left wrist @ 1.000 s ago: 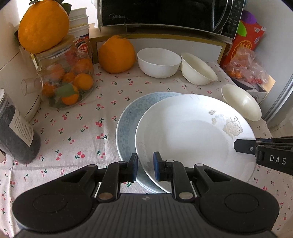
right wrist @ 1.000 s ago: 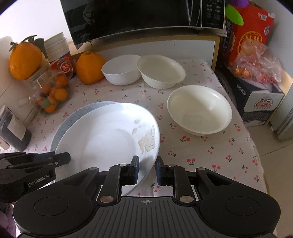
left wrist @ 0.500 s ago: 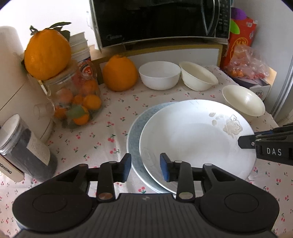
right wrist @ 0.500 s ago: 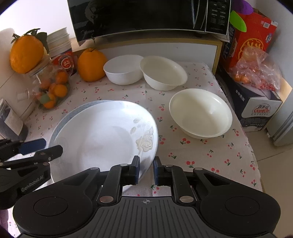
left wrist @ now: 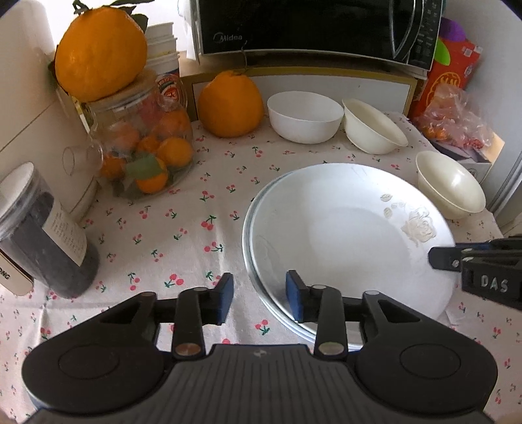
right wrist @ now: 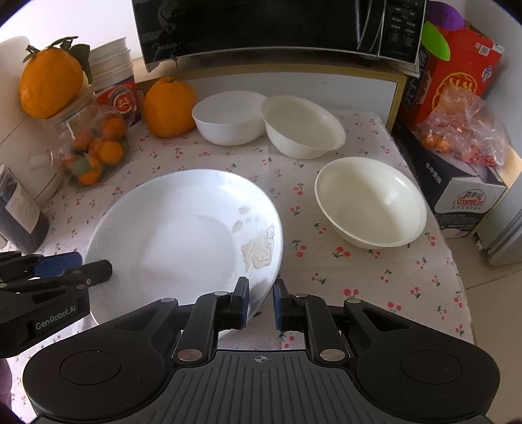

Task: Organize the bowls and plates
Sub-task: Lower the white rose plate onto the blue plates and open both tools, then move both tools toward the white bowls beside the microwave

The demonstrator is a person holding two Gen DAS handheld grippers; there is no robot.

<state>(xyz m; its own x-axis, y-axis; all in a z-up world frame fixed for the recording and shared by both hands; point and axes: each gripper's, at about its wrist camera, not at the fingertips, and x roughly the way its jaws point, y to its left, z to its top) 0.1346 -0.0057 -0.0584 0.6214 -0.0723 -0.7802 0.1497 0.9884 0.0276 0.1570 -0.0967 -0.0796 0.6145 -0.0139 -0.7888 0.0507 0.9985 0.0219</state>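
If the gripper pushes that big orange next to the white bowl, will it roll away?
Probably only a little. The big orange looks lumpy and squat, not ball-round, so it would likely wobble. The cherry tablecloth should grip it, and the white bowl beside it would likely stop it.

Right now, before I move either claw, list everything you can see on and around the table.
white rose plate: 1, white, centre of table, stacked on another plate
lower plate: 1, greyish rim only, under the rose plate
bowls: 3, white or cream, two at the back, one on the right
large oranges: 2, orange, one on the jar lid, one by the bowls
glass jar: 1, clear, small oranges inside, left
dark canister: 1, left edge
microwave: 1, black, back
red box: 1, right
tablecloth: 1, cherry print
left claw: open, straddling the plates' near rim
right claw: open, at the plate's rim
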